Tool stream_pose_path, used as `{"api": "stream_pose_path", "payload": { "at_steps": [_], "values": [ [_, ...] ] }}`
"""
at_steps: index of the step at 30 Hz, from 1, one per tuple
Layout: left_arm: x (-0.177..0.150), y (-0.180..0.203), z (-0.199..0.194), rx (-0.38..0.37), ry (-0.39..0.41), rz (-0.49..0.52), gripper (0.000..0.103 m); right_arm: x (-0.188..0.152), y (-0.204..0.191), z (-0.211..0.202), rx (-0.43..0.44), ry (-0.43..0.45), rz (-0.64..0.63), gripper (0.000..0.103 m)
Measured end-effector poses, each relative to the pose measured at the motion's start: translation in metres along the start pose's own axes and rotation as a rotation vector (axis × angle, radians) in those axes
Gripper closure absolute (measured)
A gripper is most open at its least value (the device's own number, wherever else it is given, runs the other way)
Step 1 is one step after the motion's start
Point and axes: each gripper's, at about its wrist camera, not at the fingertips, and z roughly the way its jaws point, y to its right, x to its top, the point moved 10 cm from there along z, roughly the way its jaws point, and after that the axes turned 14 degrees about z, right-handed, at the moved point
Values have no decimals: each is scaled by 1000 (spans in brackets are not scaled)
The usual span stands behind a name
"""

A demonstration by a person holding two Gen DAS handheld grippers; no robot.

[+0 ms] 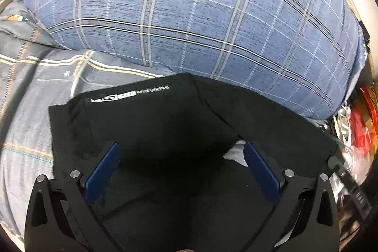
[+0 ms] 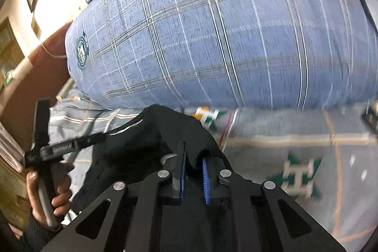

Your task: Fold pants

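Black pants [image 1: 165, 124] lie partly folded on the bed, a white printed label near their far edge. My left gripper [image 1: 182, 148] hovers just above them, blue pads wide apart, open, and nothing is pinched. In the right wrist view a bunched fold of the pants [image 2: 146, 134] is raised off the sheet. My right gripper [image 2: 192, 157] is shut on that fold, the cloth draped over its fingertips. A person's hand [image 2: 42, 190] grips the other gripper's handle at the left edge.
A large blue plaid pillow [image 1: 189, 15] [image 2: 212, 39] lies right behind the pants. A grey plaid bed sheet [image 1: 28, 110] [image 2: 295, 145] spreads to both sides. Red and white clutter [image 1: 354, 129] sits off the bed's right edge. A brown headboard [image 2: 35, 77] stands at left.
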Motion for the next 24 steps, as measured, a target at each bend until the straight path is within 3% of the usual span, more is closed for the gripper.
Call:
{"api": "stream_pose_path", "payload": {
  "at_steps": [3,7,12,17,19,21,24],
  "values": [
    [0,3,5,-23,-6,7,0,-9,1,-9,39,-22,4,94],
    [0,0,23,-128,-47,-86,0,-29,-20,-10,75,-59,-152,94],
    [1,1,42,-136,-87,-135,0,-74,-26,-10,69,-151,-362,94],
    [20,14,58,-136,-111,-144,0,-101,-13,-6,55,-241,-417,94],
    [24,15,65,-149,-114,-173,0,-110,-9,-13,82,-267,-416,102],
    [25,17,72,-173,-129,-199,1,-114,-3,-15,78,-285,-418,102],
    [25,20,86,-175,-149,-234,15,-117,6,-8,55,-307,-402,102]
  ]
}}
